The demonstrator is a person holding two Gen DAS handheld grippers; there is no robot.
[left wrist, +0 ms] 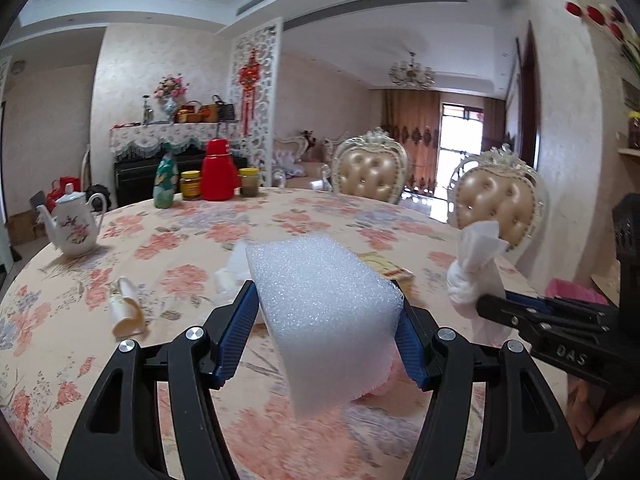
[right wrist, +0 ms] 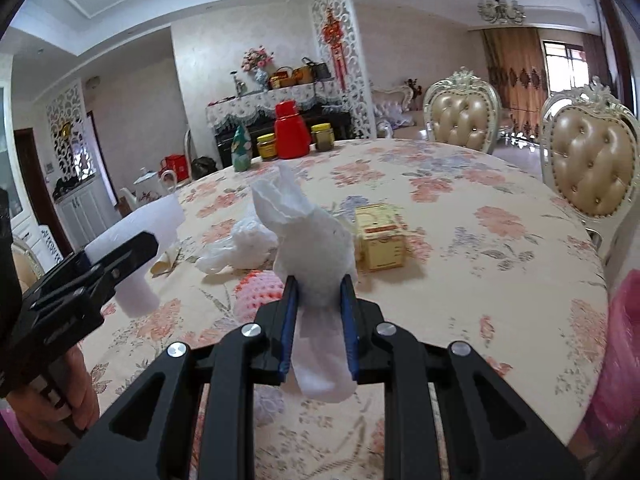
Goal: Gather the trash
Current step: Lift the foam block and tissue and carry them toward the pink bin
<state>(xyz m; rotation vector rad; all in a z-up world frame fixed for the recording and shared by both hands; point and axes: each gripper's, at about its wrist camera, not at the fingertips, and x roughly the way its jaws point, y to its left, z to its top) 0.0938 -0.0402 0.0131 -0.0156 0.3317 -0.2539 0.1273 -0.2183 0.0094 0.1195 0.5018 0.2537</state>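
My left gripper (left wrist: pixel 326 312) is shut on a white foam block (left wrist: pixel 320 312) and holds it above the floral table (left wrist: pixel 180 248). The foam block also shows in the right wrist view (right wrist: pixel 136 240). My right gripper (right wrist: pixel 320 292) is shut on a crumpled white tissue (right wrist: pixel 316 240), held above the table; the tissue also shows in the left wrist view (left wrist: pixel 476 276). On the table lie a crushed paper cup (left wrist: pixel 126 308), a white plastic bag (right wrist: pixel 240 248), a pink foam net (right wrist: pixel 258 292) and a yellow carton (right wrist: pixel 380 240).
A white teapot (left wrist: pixel 74 222), a red thermos (left wrist: pixel 218 170), jars (left wrist: pixel 191 185) and a green bottle (left wrist: pixel 166 178) stand at the table's far side. Two padded chairs (right wrist: pixel 592 160) stand at the right. A pink bag (right wrist: pixel 620 352) hangs at the right table edge.
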